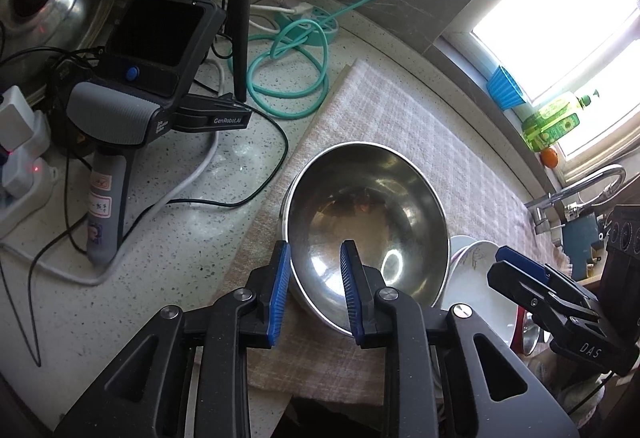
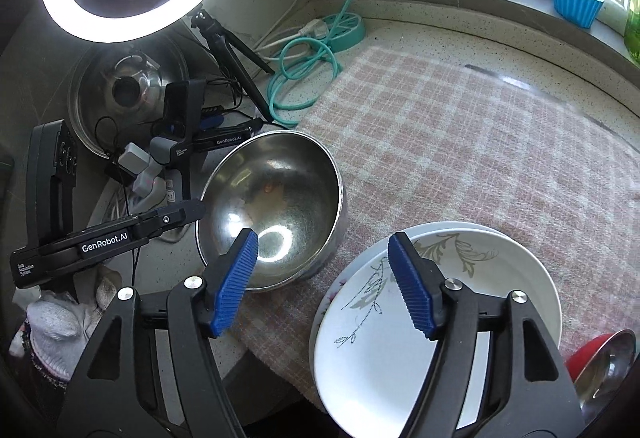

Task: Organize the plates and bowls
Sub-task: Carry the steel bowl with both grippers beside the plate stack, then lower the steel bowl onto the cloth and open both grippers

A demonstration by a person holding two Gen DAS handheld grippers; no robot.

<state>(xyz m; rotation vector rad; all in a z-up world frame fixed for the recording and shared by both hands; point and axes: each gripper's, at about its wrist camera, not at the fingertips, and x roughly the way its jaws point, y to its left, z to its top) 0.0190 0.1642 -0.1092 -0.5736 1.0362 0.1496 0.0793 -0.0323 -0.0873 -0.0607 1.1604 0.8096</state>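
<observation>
Steel bowl [image 1: 366, 226] sits upright and empty on the checked cloth [image 2: 480, 142], at the cloth's left edge. Left gripper [image 1: 314, 292] straddles the bowl's near rim, one pad outside and one inside, gap narrow; looks like the pads are just off the wall, so not gripping. Right gripper [image 2: 326, 286] is wide and holds nothing, hovering between bowl and plates. Stacked white floral plates [image 2: 400, 318] are just right of the bowl, on the same cloth. Red-rimmed steel bowl [image 2: 600, 362] sits right of the plates, apart. Judgement: the steel bowl looks placed; the red-rimmed one is still unsorted.
</observation>
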